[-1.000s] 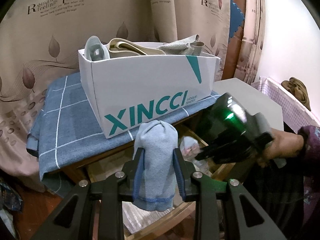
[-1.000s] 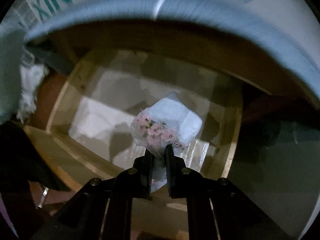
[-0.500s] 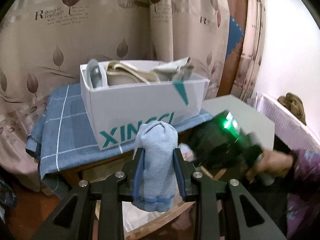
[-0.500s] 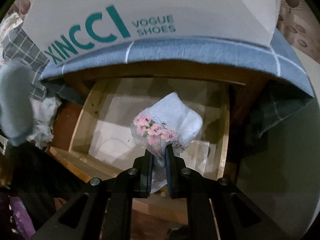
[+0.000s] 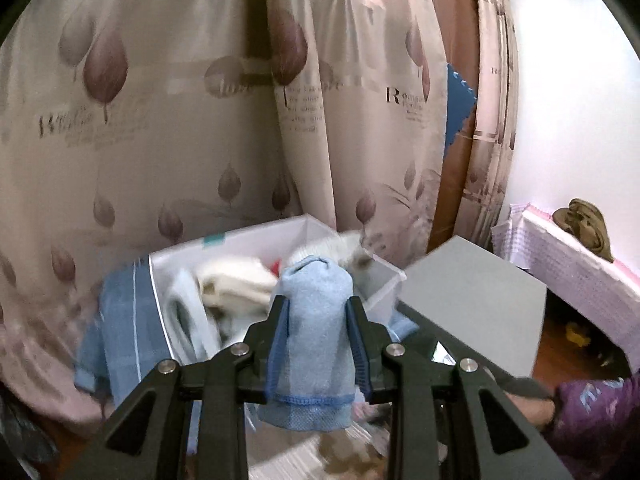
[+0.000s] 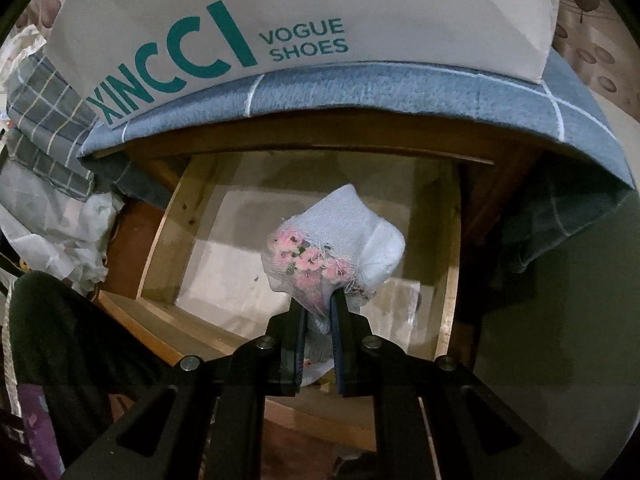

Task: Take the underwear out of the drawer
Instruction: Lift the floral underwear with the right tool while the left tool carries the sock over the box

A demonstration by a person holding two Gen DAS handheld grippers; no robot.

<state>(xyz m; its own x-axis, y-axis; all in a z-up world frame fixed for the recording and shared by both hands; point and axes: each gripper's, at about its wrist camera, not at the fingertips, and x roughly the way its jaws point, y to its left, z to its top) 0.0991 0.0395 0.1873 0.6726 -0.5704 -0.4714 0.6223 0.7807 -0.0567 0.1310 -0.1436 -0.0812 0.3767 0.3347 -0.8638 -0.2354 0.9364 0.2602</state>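
Observation:
My left gripper (image 5: 316,316) is shut on a folded light blue underwear (image 5: 312,344), held high above the white shoe box (image 5: 224,240), whose inside with several pale garments shows below it. In the right wrist view my right gripper (image 6: 319,304) is shut on a white underwear with pink flowers (image 6: 332,240), held over the open wooden drawer (image 6: 164,240). The drawer's pale lined bottom shows under the garment.
The shoe box (image 6: 240,12) stands on a blue checked cloth (image 6: 400,88) covering the cabinet above the drawer. Leaf-patterned curtains (image 5: 160,120) hang behind. A grey surface (image 5: 480,288) lies right of the box, a person's purple sleeve (image 5: 592,412) at lower right. Crumpled fabric (image 6: 52,216) sits left of the drawer.
My left gripper has risen with the blue underwear, from facing the box's front to looking down into the box. The right gripper has tipped up a little, still over the drawer.

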